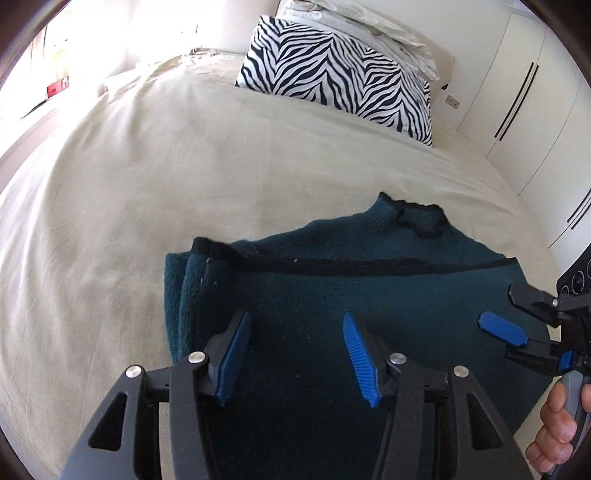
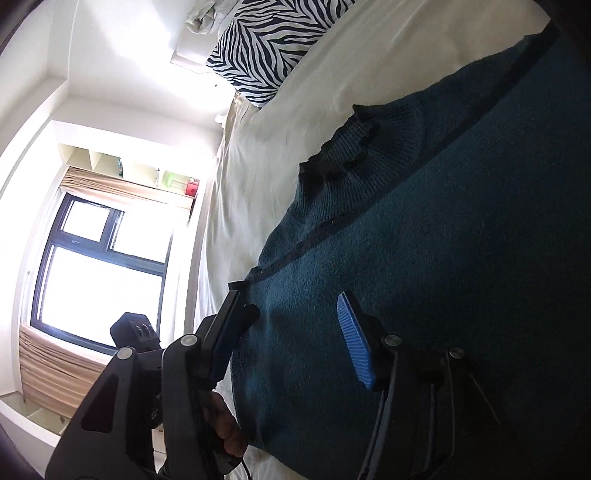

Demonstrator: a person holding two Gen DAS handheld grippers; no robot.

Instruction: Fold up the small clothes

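- One dark teal sweater [image 1: 351, 295], fuzzy knit, lying on cream bedsheet [image 1: 166, 177], filling the 6 o'clock half of the left wrist view.
- Folded over itself: doubled layers stacked at its 9 o'clock edge, black trim line [image 1: 369, 264] running across, ribbed collar [image 1: 410, 218] poking out at 12 o'clock.
- Left gripper [image 1: 297, 358] hanging over the sweater's near part, released, both blue pads [image 1: 360, 360] spread apart with only fabric showing between them.
- Right gripper [image 1: 506, 332] at 3 o'clock in the left wrist view, over the sweater's edge, one blue pad facing the camera; right hand [image 1: 561, 432] on its handle at 4 o'clock.
- Right wrist view only: right gripper [image 2: 291, 339] released, fingers splayed, nothing pinched, sweater [image 2: 424, 258] beneath; view rolled sideways.
- Right wrist view only: one window [image 2: 99, 273] at 9 o'clock, beige curtain above and below it, shelf with a red box [image 2: 192, 187].
- Left wrist view only: white wardrobe doors [image 1: 528, 110] at 2 o'clock with black handles.
- Both views: one zebra-print pillow [image 1: 340, 74] at 12 o'clock, well apart from the sweater; crumpled white bedding [image 1: 369, 22] behind it.
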